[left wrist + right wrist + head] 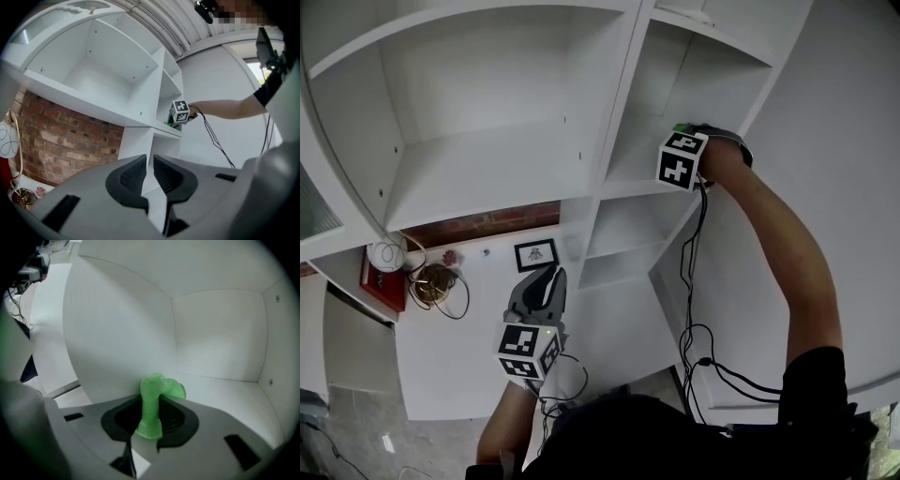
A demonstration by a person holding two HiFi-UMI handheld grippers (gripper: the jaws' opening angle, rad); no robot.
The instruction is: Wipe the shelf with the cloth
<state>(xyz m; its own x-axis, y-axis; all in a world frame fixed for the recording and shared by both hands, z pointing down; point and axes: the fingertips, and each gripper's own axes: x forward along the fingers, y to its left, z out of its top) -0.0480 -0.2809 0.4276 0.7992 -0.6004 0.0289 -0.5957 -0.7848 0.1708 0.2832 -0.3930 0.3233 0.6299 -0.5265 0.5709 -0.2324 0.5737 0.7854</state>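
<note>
The white shelf unit (pixel 487 173) fills the head view. My right gripper (pixel 692 133) reaches into its narrow right compartment, shut on a bright green cloth (pixel 155 397). In the right gripper view the cloth bunches between the jaws and its front fold rests at the foot of the compartment's left wall, on the shelf board (pixel 225 394). Only a green corner of the cloth (pixel 680 127) shows in the head view. My left gripper (pixel 547 279) hangs low in front of the unit, away from the cloth. Its jaws (pixel 151 171) stand almost together with nothing between them.
A strip of brick wall (pixel 487 223) shows under the wide shelf. Below it sit a small framed picture (pixel 535 254), a red box (pixel 380 281) and coiled cable (pixel 436 286). Black cables (pixel 689 309) hang from the right gripper along the unit's side panel.
</note>
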